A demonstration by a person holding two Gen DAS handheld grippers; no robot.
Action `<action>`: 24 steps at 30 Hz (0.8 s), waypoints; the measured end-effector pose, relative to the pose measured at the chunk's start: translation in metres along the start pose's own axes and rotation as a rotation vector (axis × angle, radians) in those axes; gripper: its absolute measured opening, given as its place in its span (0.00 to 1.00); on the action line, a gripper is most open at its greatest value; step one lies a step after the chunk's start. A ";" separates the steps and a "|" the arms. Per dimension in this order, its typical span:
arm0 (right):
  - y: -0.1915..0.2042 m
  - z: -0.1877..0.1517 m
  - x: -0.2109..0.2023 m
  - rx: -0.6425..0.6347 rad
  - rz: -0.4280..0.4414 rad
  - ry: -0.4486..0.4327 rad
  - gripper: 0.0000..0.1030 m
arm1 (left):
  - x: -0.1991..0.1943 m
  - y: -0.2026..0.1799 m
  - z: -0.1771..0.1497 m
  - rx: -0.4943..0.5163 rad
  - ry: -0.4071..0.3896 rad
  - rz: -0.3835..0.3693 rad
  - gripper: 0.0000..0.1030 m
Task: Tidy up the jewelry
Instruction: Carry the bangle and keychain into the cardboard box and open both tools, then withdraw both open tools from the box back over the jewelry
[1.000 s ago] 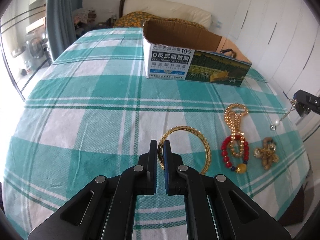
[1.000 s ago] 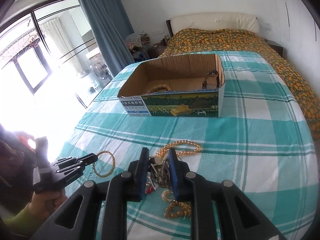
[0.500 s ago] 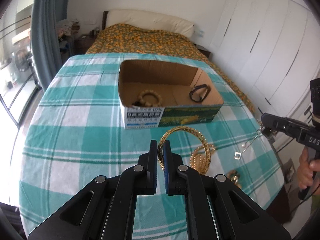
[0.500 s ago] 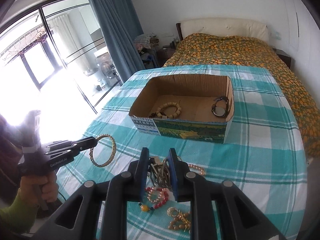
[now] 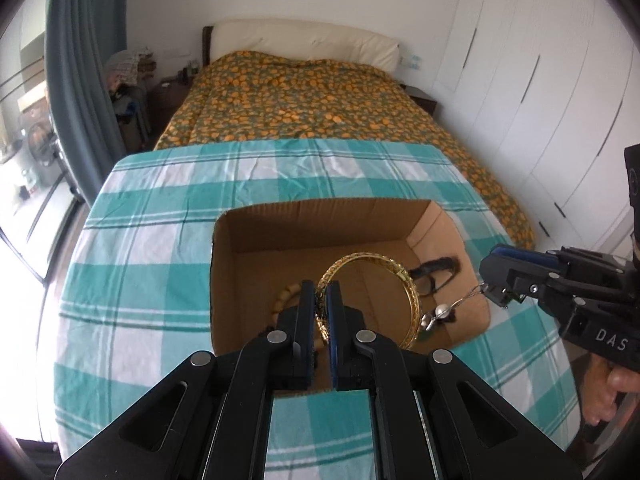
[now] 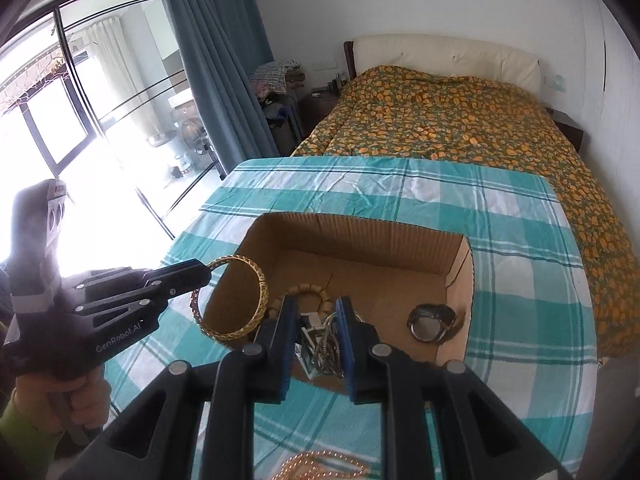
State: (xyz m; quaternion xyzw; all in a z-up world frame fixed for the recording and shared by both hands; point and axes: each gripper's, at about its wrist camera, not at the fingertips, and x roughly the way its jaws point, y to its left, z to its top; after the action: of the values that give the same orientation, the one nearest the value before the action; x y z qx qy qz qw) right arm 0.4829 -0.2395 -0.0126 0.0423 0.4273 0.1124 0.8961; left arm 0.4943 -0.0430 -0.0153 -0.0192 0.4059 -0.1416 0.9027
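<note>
The left tongs (image 5: 321,300) pinch a gold bangle (image 5: 404,280) over the box (image 5: 224,280), ready to drop; beside them, the right tongs (image 6: 316,322) clamp a silvery chain (image 6: 326,348).

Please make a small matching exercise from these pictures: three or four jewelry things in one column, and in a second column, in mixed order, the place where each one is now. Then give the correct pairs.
Things:
1. gold bangle
2. silver pendant chain
3. black bracelet
4. beaded bracelet

Places:
A. lying on the cardboard box floor by the right wall
B. pinched in the left gripper, above the box
C. lying on the box floor toward the left side
D. dangling from the right gripper, over the box

Pairs: 1-B, 2-D, 3-A, 4-C
</note>
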 end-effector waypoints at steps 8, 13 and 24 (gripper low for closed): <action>-0.030 0.009 0.068 0.039 -0.020 0.071 0.20 | 0.064 -0.002 0.005 -0.005 0.075 0.038 0.04; -0.036 0.002 0.086 0.049 -0.034 0.055 0.29 | 0.084 -0.003 -0.005 -0.006 0.096 0.051 0.23; -0.033 -0.074 0.004 -0.002 -0.134 -0.124 0.57 | 0.004 0.018 -0.098 0.021 0.003 0.069 0.85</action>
State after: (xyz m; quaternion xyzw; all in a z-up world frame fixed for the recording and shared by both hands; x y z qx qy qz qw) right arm 0.4332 -0.2722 -0.0679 0.0195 0.3729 0.0498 0.9263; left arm 0.4291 -0.0190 -0.0865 0.0046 0.4061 -0.1146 0.9066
